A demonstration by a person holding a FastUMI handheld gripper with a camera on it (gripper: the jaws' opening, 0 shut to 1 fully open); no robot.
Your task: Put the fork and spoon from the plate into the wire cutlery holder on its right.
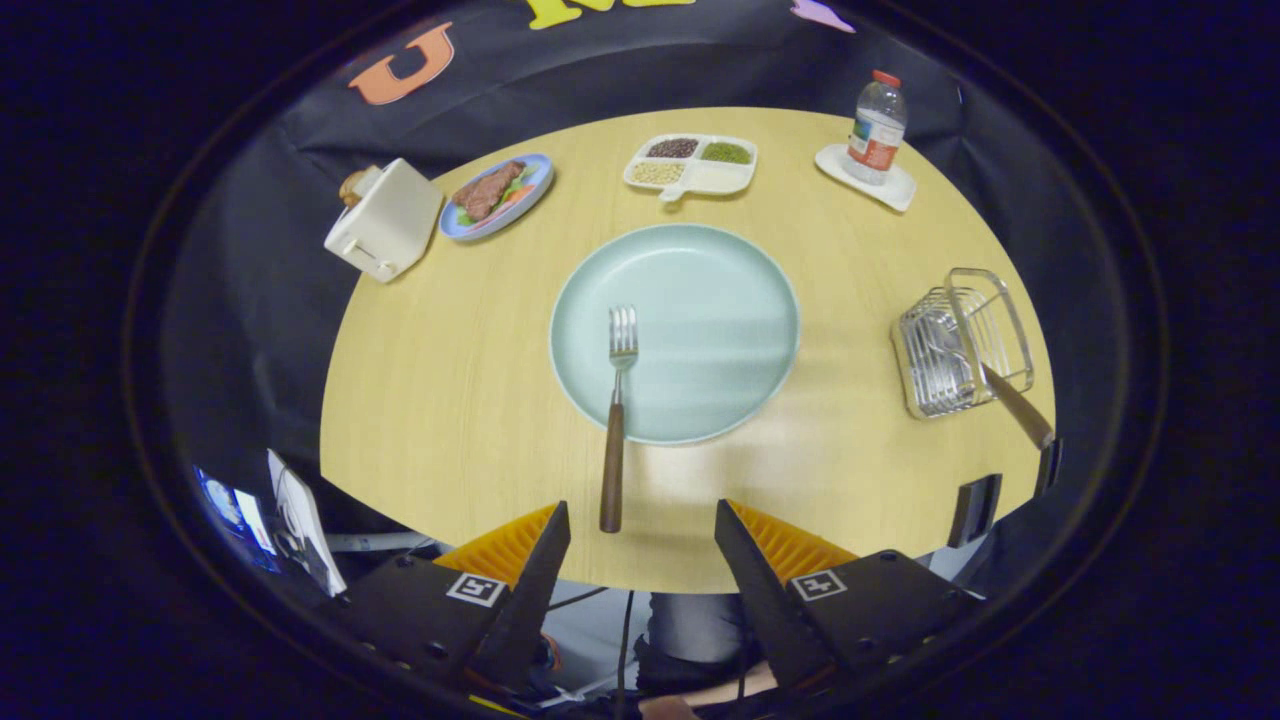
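The hand-held gripper (pixel 640 540) hovers spread, its 2 fingers empty. Just ahead, the fork (pixel 617 405) lies with its tines on the pale blue plate (pixel 720 300). The spoon (pixel 985 375) already leans in the wire cutlery holder (pixel 950 345).

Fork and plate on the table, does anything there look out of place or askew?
The fork lies half off the plate: tines on it, brown handle out over the rim onto the table, just ahead of the open gripper. The wire cutlery holder already holds a brown-handled utensil, leaning out.
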